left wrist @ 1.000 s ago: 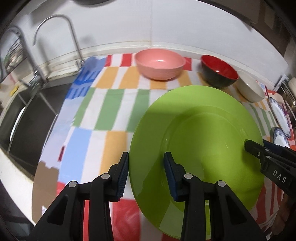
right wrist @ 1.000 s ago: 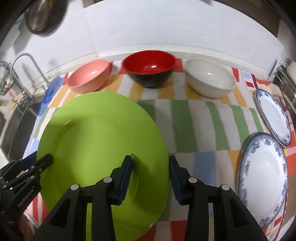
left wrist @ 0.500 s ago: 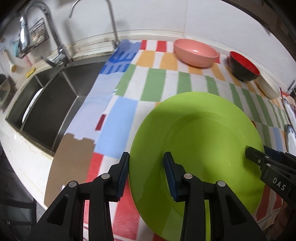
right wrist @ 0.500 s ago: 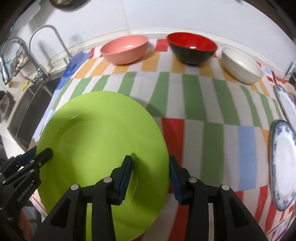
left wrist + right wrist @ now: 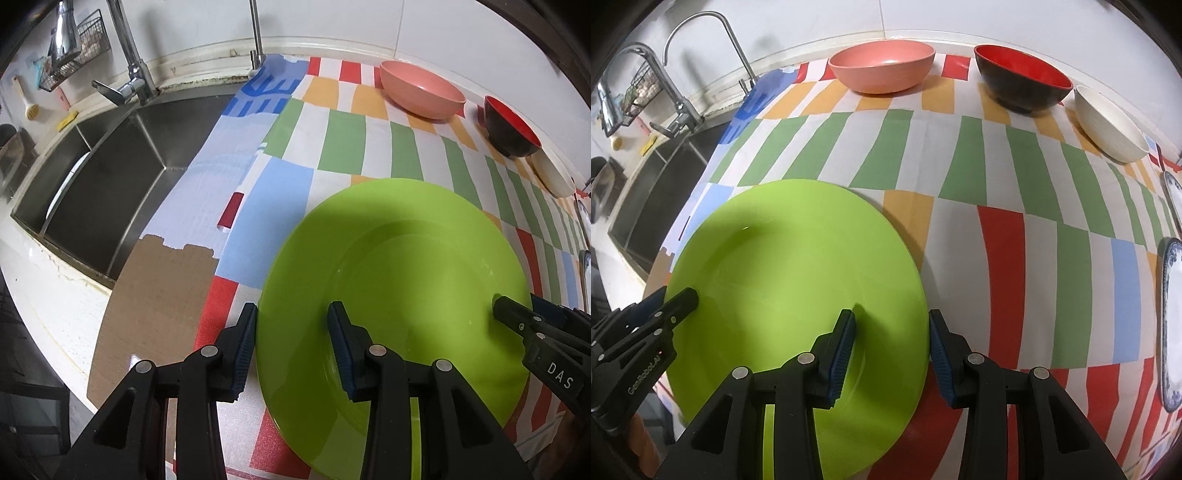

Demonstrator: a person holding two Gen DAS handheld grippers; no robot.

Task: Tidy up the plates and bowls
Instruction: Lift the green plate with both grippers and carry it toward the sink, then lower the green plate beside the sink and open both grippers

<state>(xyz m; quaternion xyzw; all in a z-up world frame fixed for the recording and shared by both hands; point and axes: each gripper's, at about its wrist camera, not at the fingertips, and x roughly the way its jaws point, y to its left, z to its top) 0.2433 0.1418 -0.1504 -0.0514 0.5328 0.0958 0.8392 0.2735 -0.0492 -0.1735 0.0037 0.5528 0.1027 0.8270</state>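
Note:
A large green plate is held over the striped cloth by both grippers, and it also shows in the right wrist view. My left gripper is shut on its left rim. My right gripper is shut on its right rim. A pink bowl, a red-and-black bowl and a white bowl stand in a row at the back. Blue-rimmed plates lie at the right edge.
A steel sink with taps lies left of the cloth. The white counter edge runs along the front left. The striped cloth covers the counter between plate and bowls.
Both grippers have carried the green plate towards the front and left, away from the bowls. The sink has come far more into the left wrist view.

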